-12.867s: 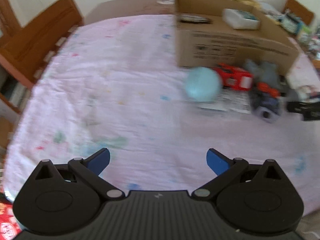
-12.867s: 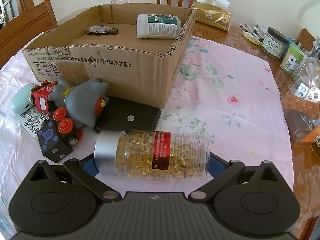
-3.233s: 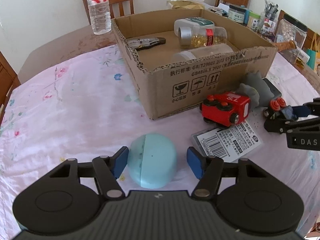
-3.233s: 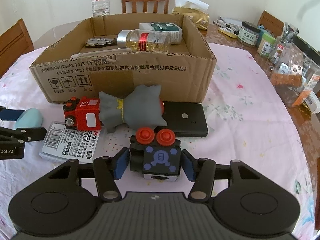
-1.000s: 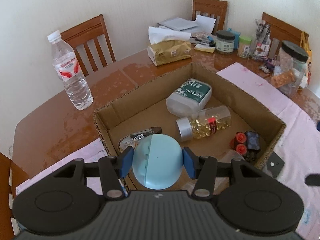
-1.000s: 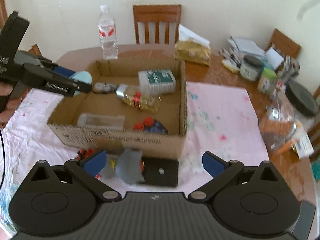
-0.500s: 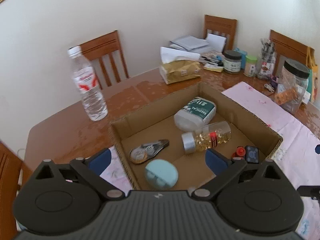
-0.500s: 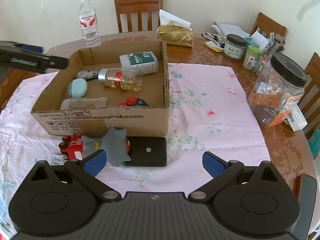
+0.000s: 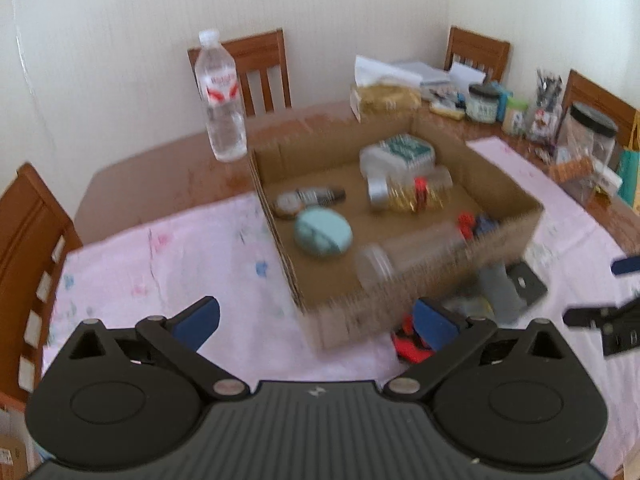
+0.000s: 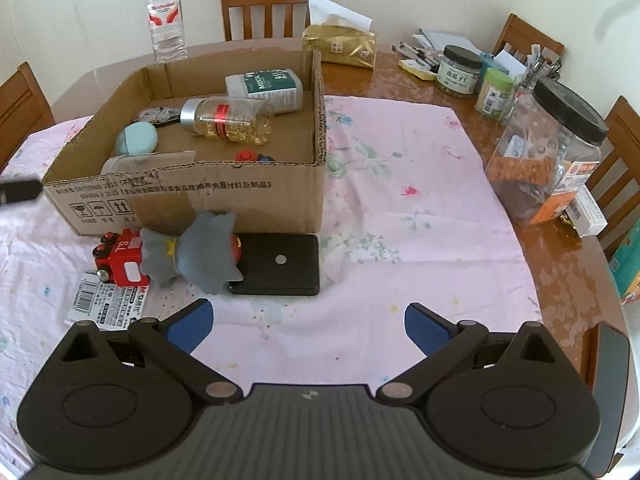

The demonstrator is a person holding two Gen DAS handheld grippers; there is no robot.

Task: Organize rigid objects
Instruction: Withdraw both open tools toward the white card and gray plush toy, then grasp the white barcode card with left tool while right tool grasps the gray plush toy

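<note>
Two claws: both spread wide, nothing between the pads
left claw (image 9: 316, 322): jaws opening, empty, over the pink cloth at the near-left corner of the cardboard box (image 9: 420, 296); view blurred
right claw (image 10: 308, 326): empty, jaws wide, above bare cloth in front of the box
blue case (image 9: 323, 231): inside the box, near its left wall, lying flat, well ahead of the left claw, apart from it
other box contents: tape measure (image 9: 310, 200) just behind the case; capsule bottle (image 10: 226, 120) on its side mid-box; white bottle (image 10: 264, 86) at the back; clear tube (image 10: 148, 162) along the front wall; red-knobbed toy block (image 10: 252, 156) by the front wall
still outside: red toy truck (image 10: 120, 264), grey plush figure (image 10: 200, 254), black flat case (image 10: 278, 266), barcode packet (image 10: 106, 302), all on the surface against the box front, just ahead-left of the right claw, untouched
surface (image 10: 400, 200): pink floral cloth over brown wood
background: water bottle (image 10: 165, 16), tissue pack (image 10: 340, 42), jars at right
</note>
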